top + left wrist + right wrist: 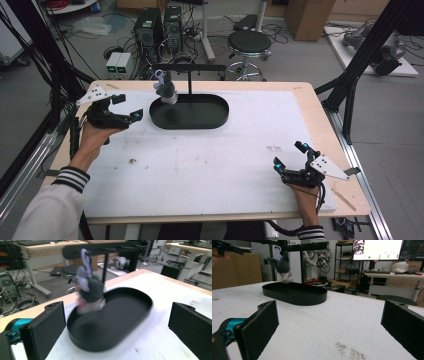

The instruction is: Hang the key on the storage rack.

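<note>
A black oval tray (210, 122) sits on the white mat at the back of the table, with a black T-shaped rack (190, 66) rising from it. A grey plush toy (166, 91) with a lilac loop hangs from the rack's left end, over the tray's left part. My left gripper (128, 107) is just left of the tray, open and with nothing between its jaws. The left gripper view shows the toy (90, 290), blurred, above the tray (130, 315). My right gripper (289, 155) rests open near the front right edge, pointing at the far tray (297, 296) and toy (282, 266).
The white mat (210, 165) covers most of the wooden table. Black frame posts (350, 75) stand at the table's right and left sides. A stool (249, 45) and computer towers (160, 27) stand on the floor beyond the far edge.
</note>
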Motion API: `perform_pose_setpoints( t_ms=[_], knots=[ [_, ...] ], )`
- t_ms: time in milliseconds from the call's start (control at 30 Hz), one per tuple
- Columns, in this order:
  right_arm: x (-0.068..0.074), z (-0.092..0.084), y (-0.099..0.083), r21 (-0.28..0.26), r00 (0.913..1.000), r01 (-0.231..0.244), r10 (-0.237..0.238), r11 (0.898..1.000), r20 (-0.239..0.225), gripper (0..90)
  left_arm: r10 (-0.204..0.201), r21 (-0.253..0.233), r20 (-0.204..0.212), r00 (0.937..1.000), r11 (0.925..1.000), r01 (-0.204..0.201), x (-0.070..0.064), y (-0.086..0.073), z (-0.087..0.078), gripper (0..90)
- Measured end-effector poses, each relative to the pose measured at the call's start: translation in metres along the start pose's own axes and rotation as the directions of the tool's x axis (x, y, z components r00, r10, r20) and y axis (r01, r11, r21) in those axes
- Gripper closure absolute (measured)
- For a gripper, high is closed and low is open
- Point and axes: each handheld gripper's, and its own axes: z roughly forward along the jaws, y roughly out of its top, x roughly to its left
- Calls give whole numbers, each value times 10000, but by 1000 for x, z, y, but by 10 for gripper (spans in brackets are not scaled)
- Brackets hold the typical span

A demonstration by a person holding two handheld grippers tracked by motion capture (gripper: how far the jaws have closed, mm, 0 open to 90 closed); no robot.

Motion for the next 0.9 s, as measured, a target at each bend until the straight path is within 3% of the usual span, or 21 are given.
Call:
perform_pose_setpoints(
  t_ms=[100,133,167,200,233,267,367,467,600,667,900],
  knots=[
    [0,0,0,-23,10000,24,-24,10000,-17,4,329,-102,-137,9994,9994,-330,-9,-10,-12,17],
    [1,0,0,-46,10000,53,-53,10000,-4,4,537,-386,-142,9985,9978,-542,-17,-22,-23,17],
    [0,0,0,-37,9999,100,-100,9999,6,4,537,-386,-142,9985,9978,-542,-17,-22,-23,17],
    [1,-1,0,-3,10000,70,-70,10000,-7,4,687,-591,-316,9971,9958,-705,-24,-36,-35,17],
    [1,-1,0,-3,10000,70,-70,10000,-7,4,687,-591,-316,9971,9958,-705,-24,-36,-35,17],
    [1,0,0,17,10000,38,-38,10000,3,4,714,-640,-386,9967,9952,-737,-28,-50,-45,17],
    [1,0,0,32,10000,41,-41,10000,-8,4,693,-752,-458,9965,9945,-726,-30,-61,-53,17],
    [1,0,0,-2,9999,120,-120,9999,-1,4,367,-975,-536,9979,9944,-418,-33,-81,-66,17],
    [1,0,0,17,10000,83,-83,10000,-17,4,223,-1000,-572,9981,9946,-280,-35,-94,-74,17],
    [1,0,0,21,9999,130,-130,9999,6,4,194,-1394,-700,9974,9898,-290,-37,-106,-80,17],
    [1,0,0,-61,9998,166,-166,9998,57,4,269,-1643,-973,9949,9855,-427,-40,-123,-81,17]
  ],
)
